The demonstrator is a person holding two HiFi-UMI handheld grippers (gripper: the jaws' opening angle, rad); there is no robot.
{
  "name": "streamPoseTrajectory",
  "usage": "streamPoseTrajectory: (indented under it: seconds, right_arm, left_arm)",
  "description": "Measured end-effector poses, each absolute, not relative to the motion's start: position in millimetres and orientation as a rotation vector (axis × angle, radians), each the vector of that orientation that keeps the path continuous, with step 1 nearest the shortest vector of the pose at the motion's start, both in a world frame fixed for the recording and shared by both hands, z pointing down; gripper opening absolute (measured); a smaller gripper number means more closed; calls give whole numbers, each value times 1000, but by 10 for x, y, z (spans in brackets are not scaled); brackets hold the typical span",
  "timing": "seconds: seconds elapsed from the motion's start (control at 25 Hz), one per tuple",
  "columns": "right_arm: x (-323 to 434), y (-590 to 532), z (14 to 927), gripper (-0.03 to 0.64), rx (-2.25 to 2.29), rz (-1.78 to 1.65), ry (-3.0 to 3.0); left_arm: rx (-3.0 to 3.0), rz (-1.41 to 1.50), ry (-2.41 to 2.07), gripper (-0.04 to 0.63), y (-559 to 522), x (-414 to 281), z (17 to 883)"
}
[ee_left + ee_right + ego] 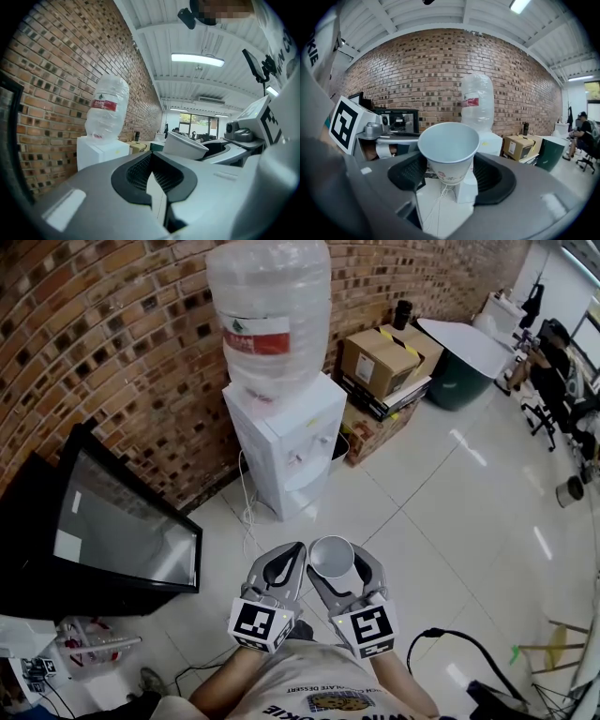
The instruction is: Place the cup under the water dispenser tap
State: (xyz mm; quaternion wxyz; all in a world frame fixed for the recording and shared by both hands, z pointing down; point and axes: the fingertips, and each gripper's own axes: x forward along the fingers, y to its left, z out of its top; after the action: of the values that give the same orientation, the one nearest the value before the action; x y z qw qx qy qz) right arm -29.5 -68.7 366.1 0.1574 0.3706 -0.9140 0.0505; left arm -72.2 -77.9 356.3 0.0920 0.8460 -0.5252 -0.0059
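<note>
The right gripper [339, 563] has its fingers spread wide around the lower body of the white paper cup [449, 145], held mouth-up above the floor [422, 549], well short of the water dispenser [286, 442] by the brick wall [122, 352]. The left gripper [286, 559] beside it has its fingers pressed together on nothing. I'd say the approach is what matters now: keep the cup level, squeeze no harder since thin paper buckles, and come in low and square so the rim slips beneath the taps [302, 456], left gripper held aside.
</note>
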Motion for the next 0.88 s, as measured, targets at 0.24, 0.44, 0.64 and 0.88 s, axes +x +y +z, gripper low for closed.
streamPoseTrajectory:
  seconds: [0.24, 0.44, 0.64, 0.88]
  right_arm:
    - [-477, -843, 3660, 314, 1051, 110, -2598]
    - [-541, -891, 3730, 314, 1037, 114, -2583]
    - [-508, -964, 3871, 314, 1032, 113, -2585]
    - [-537, -1228, 4016, 314, 1015, 133, -2583]
  left_arm:
    - [2504, -35, -1566, -9, -913, -918, 3570]
    - [2487, -50, -1564, -9, -937, -981, 3656]
    - [2492, -49, -1565, -9, -948, -926, 3774]
    - [2485, -43, -1575, -9, -1137, -940, 3863]
